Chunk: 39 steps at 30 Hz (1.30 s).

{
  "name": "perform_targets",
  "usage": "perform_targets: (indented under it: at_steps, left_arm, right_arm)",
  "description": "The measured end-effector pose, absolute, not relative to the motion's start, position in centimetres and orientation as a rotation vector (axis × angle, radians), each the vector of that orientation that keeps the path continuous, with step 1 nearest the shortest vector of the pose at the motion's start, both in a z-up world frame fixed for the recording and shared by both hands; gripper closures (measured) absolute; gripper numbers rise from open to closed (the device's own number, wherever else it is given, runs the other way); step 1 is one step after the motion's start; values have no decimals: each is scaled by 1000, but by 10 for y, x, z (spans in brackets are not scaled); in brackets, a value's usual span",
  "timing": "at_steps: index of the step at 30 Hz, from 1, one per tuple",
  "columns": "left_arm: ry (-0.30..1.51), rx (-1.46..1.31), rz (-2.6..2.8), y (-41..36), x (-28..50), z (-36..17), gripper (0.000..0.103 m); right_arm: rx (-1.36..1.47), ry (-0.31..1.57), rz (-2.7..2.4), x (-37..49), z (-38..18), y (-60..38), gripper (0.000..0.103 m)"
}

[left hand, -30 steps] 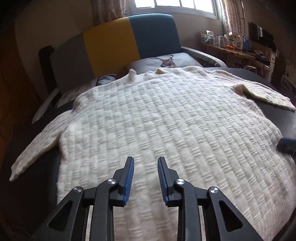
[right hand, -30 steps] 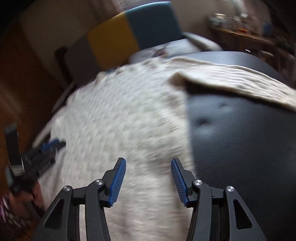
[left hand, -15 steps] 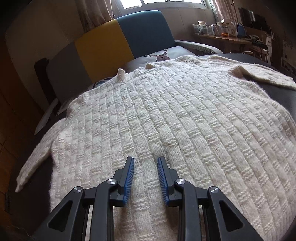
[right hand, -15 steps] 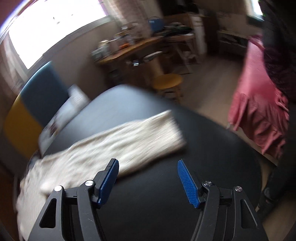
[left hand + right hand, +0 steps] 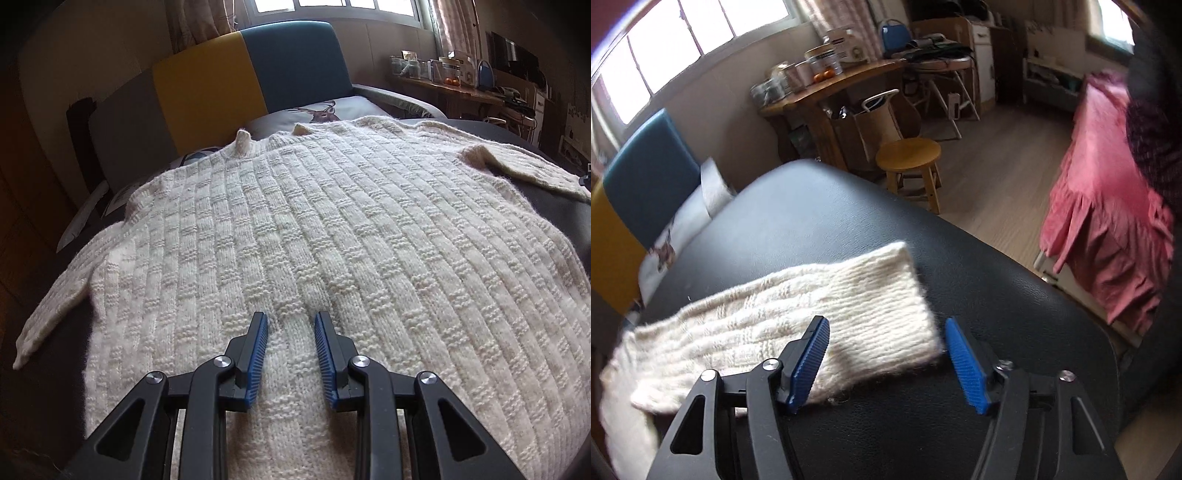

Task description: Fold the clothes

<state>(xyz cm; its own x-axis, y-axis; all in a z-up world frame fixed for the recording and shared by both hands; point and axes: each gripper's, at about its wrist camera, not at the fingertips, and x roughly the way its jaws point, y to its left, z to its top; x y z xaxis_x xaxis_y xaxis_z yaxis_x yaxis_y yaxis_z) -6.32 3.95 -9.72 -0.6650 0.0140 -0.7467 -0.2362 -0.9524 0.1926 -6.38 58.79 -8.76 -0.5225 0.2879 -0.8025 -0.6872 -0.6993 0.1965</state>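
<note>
A cream knitted sweater (image 5: 332,229) lies spread flat on a black padded surface (image 5: 849,206), collar toward the far sofa. My left gripper (image 5: 291,321) is open and rests low over the sweater's lower middle, with the knit bunched slightly between its blue pads. One sleeve (image 5: 48,314) trails off to the left, the other (image 5: 524,166) to the right. In the right wrist view that right sleeve's cuff (image 5: 875,302) lies flat, and my right gripper (image 5: 886,328) stands wide open straddling the cuff end without closing on it.
A grey, yellow and blue sofa (image 5: 236,77) with a deer cushion (image 5: 321,110) stands behind the surface. A wooden stool (image 5: 908,155), a cluttered wooden desk (image 5: 842,81) and a pink cloth (image 5: 1108,206) stand beyond the right edge. A person's dark sleeve (image 5: 1152,147) is at upper right.
My right gripper swung from the sweater's body to the right sleeve and has come down over its cuff. My left gripper has lowered onto the sweater's lower middle.
</note>
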Motion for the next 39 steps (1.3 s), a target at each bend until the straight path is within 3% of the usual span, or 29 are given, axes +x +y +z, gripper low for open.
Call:
perform_targets:
  at_steps: [4, 5, 7, 16, 23, 33, 39]
  left_arm:
    - [399, -1215, 2712, 38, -64, -97, 76]
    - [396, -1215, 2711, 38, -64, -97, 76]
    - [389, -1215, 2710, 37, -64, -97, 76]
    - [390, -1225, 2714, 38, -65, -95, 76]
    - [149, -1228, 2621, 62, -75, -66, 80]
    - [129, -1170, 2524, 121, -101, -37, 78]
    - [-50, -1332, 2493, 107, -130, -59, 78]
  right_arm:
    - [-1073, 540, 2297, -71, -91, 572, 82]
    - [-1076, 510, 2310, -73, -91, 569, 87]
    - [-1076, 490, 2321, -73, -91, 566, 89]
    - [-898, 741, 2509, -56, -44, 535, 89]
    - [-886, 775, 2799, -61, -10, 438, 89]
    - [-1152, 852, 2990, -100, -53, 311, 89]
    - [-1355, 716, 2997, -120, -92, 260, 89]
